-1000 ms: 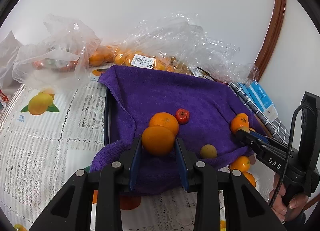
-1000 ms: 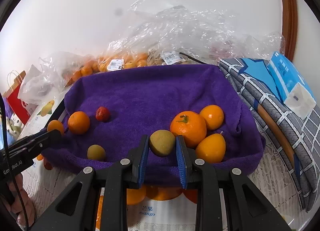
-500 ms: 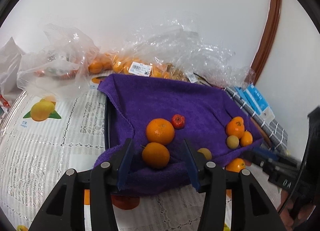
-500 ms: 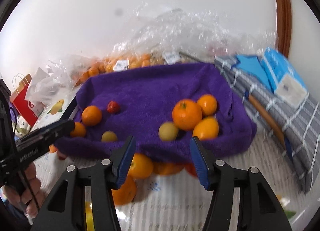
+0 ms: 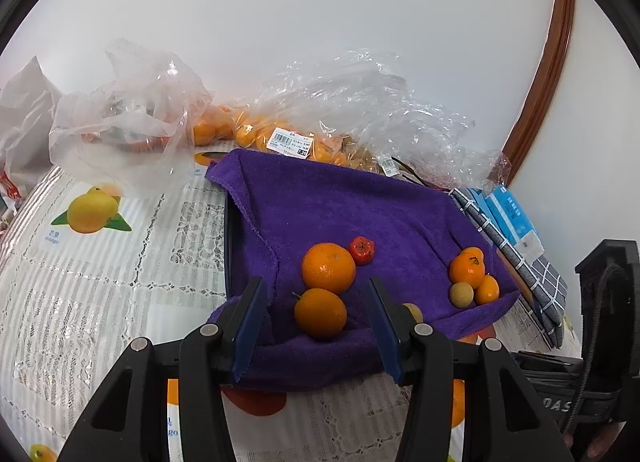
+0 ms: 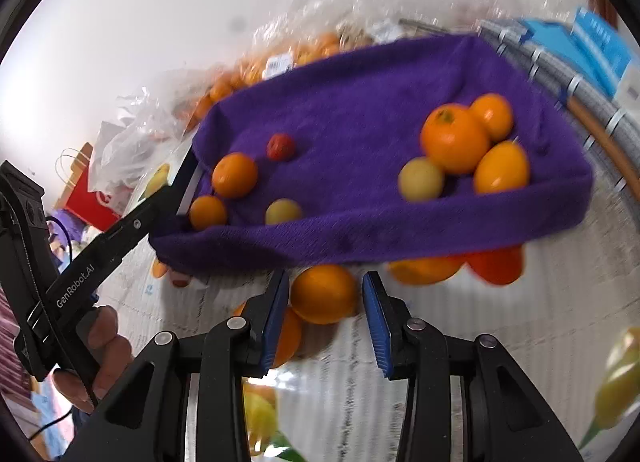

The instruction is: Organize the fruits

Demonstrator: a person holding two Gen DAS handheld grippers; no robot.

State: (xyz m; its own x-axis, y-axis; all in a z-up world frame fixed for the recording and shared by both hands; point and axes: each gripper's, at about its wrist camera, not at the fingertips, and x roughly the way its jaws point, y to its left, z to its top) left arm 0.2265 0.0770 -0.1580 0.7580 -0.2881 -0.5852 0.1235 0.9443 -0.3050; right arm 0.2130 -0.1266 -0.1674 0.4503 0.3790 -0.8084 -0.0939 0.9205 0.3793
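Note:
A tray lined with a purple towel (image 5: 340,214) holds fruit. In the left wrist view an orange (image 5: 320,313) lies at the towel's near edge with a bigger orange (image 5: 328,268) and a small red fruit (image 5: 361,250) behind it. My left gripper (image 5: 316,322) is open, its jaws either side of the near orange and clear of it. In the right wrist view the towel (image 6: 380,134) carries a right-hand group: an orange (image 6: 454,138), a yellowish round fruit (image 6: 421,178). My right gripper (image 6: 325,316) is open and empty, low in front of the tray.
Clear plastic bags of oranges (image 5: 280,134) lie behind the tray by the wall. A checked cloth and a blue packet (image 5: 516,218) sit to the right. The tablecloth (image 5: 100,282) has printed fruit pictures, one (image 6: 324,294) between my right gripper's jaws. The other gripper (image 6: 100,254) shows at left.
Both grippers have opened and let go: the left released the orange, the right the yellowish fruit, both now on the towel. Both drew back; the right dropped lower and tilted.

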